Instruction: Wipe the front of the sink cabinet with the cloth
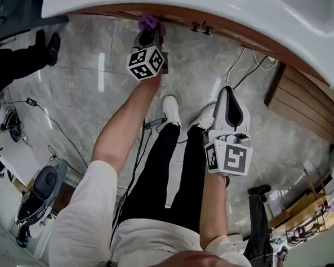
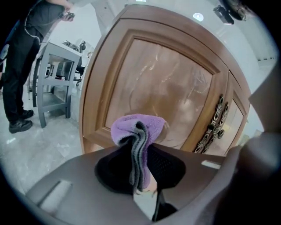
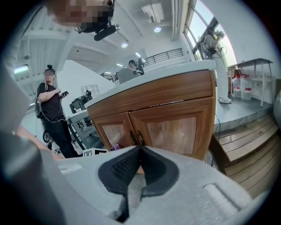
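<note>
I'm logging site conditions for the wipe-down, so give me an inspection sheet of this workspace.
Surface: wooden cabinet door, glossy panel, no dirt discernible.
Job's things: purple cloth bunched, near the door's lower rail; contact unclear.
Clutter: wooden step beside the cabinet.
Grippers: left claw shut on the cloth; right claw shut, empty, away from the cabinet.
Cables: black cable and white cable on the grey floor near the feet.
Surroundings: bystander in black; grey metal table.

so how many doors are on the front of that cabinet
2, side by side on the cabinet: left door, near the cloth, and right door. Other sides are hidden.
</note>
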`<state>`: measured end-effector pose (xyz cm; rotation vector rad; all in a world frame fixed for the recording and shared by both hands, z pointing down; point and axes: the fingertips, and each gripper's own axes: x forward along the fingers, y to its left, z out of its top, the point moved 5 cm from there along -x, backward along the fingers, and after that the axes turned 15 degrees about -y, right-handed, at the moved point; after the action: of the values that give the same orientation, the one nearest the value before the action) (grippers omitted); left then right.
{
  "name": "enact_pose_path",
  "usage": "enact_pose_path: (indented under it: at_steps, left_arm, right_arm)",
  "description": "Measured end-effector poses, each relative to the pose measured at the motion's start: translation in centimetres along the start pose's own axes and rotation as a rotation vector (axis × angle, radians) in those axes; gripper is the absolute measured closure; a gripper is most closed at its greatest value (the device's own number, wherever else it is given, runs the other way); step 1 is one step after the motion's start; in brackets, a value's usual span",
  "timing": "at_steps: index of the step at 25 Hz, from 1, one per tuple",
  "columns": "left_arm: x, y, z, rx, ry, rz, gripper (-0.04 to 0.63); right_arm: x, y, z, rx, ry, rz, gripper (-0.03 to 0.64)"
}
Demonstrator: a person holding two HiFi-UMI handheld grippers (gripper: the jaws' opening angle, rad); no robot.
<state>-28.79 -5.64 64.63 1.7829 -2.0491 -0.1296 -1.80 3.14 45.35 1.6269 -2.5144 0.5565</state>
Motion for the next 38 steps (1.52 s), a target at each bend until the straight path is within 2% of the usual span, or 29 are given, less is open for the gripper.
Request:
enact_pose_path:
  at_steps: [12, 20, 26, 31, 35, 38]
  left_arm:
    - [-0.2, -8.3, -3.0, 0.001, 0.063, -0.124, 0.532]
    - [-0.2, -10.0, -3.8, -0.039, 0.052, -0.043, 0.532]
    - [-0.8, -12.5, -4.3, -0.055, 0.057, -0.047, 0.532]
    - [-0.8, -14.1, -5.1, -0.096, 0.048, 0.005, 0.532]
    - [-0.9, -16.8, -5.8, -0.071, 0.068, -0.042, 0.532]
    - [-0.8, -17.4, -6.0, -0.066, 0.068, -0.023, 0.532]
  right_arm:
    - [-1.6, -3.0, 0.4, 0.019, -0.01, -0.031, 0.62]
    - [-2.5, -6.2, 0.7, 0.034, -0.027, -0.061, 0.62]
    - [-3.5, -7.3, 0.8, 0.043, -0.028, -0.071, 0.62]
    - [-4.2, -9.2, 0.7, 0.054, -0.033, -0.087, 0.62]
    - [-4.9, -10.6, 1.0, 0.039, -0.035, -0.107, 0.62]
    - [-5.3, -10.9, 1.5, -0.007, -0.041, -0.095, 0.62]
